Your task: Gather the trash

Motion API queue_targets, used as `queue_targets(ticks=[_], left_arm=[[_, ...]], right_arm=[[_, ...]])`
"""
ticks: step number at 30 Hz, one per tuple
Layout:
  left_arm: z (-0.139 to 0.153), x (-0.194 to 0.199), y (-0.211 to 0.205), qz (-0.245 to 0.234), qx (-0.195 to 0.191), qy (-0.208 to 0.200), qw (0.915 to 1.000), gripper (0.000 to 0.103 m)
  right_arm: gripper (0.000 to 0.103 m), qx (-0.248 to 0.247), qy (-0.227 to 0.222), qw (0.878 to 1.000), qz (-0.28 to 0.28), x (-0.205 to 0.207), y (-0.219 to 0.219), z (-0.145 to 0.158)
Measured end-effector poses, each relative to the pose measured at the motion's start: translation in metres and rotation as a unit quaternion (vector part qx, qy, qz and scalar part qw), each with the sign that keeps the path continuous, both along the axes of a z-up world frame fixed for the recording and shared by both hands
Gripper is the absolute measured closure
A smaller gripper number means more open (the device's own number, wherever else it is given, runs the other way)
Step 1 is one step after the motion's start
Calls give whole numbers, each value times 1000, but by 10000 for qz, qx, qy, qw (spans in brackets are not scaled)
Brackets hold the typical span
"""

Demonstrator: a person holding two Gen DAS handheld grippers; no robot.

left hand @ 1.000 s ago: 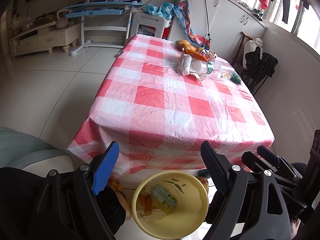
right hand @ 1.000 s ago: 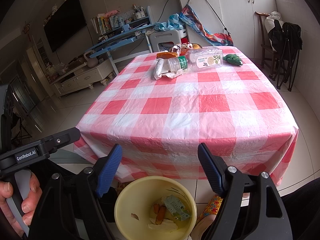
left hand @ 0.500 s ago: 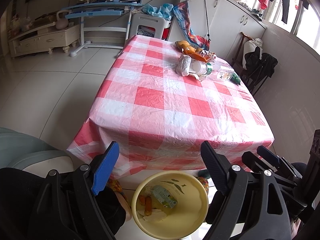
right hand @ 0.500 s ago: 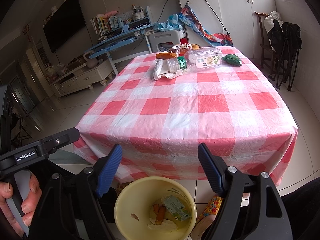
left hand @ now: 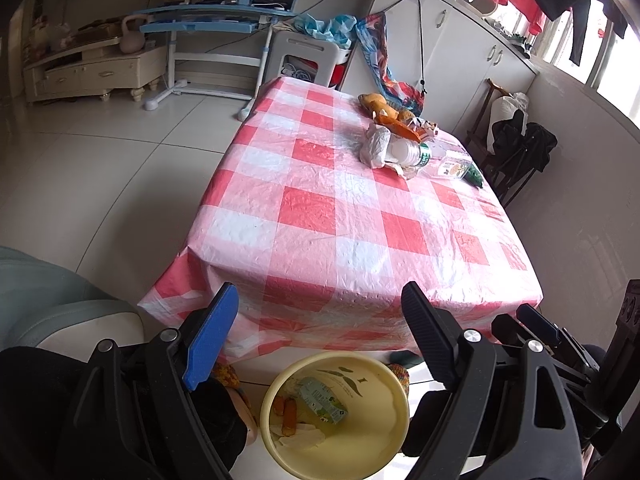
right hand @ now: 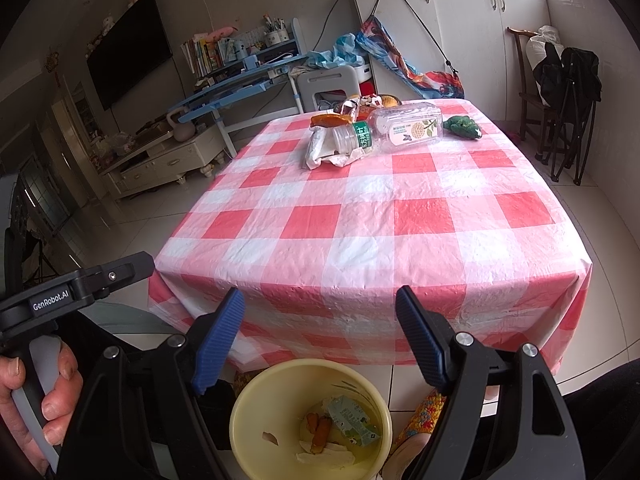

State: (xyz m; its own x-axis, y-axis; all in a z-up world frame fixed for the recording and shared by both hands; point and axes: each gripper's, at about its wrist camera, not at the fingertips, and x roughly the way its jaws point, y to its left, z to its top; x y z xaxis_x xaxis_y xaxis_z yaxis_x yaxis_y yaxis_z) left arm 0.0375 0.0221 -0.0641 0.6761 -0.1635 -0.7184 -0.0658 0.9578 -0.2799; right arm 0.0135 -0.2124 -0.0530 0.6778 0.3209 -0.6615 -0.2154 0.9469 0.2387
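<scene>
Trash is split: a green carton (right hand: 354,421), orange scraps (right hand: 318,432) and white paper bits already sit in our yellow bin (right hand: 256,408) on the floor, just below the near edge of the counter (right hand: 360,220). Still left in a pile at the far end: crumpled white bag (right hand: 320,148), green-label bottle (right hand: 354,137), clear bottle (right hand: 408,126), orange wrapper (left hand: 394,124), green item (right hand: 462,126). Left tool (left hand: 316,322) and right tool (right hand: 320,320) both wide, holding nothing, hovering over the bin. We'd call it partway done, the bulk remaining.
</scene>
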Motion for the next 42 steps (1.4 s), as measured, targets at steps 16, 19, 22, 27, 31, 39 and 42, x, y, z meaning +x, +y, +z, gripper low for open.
queue_targets(ticks=[16,19,22,27,31,39,42], left_arm=[[16,79,-11,-289,193,-57,9994,23],[14,112,-20,-408,287,-35,9987,23],[7,149,-30,-500,328,33,9982,23],[-11,205,-52,-755,471,115,9960,23],[-23,241,-63,-904,518,141,9945,23],[-39,293,-80,-1262,364,264,9910,33],[-47,301,-82,-1430,341,376,9884,67]], right_arm=[[28,-29,-240,9995,196,58,-11,29],[28,-108,-286,9991,298,76,-11,36],[28,-193,-338,9984,418,97,-9,42],[28,-187,-426,9978,474,127,-11,46],[28,162,-296,9989,328,141,-21,42],[28,466,-249,9982,298,151,-21,45],[28,448,-253,9981,326,154,-16,46]])
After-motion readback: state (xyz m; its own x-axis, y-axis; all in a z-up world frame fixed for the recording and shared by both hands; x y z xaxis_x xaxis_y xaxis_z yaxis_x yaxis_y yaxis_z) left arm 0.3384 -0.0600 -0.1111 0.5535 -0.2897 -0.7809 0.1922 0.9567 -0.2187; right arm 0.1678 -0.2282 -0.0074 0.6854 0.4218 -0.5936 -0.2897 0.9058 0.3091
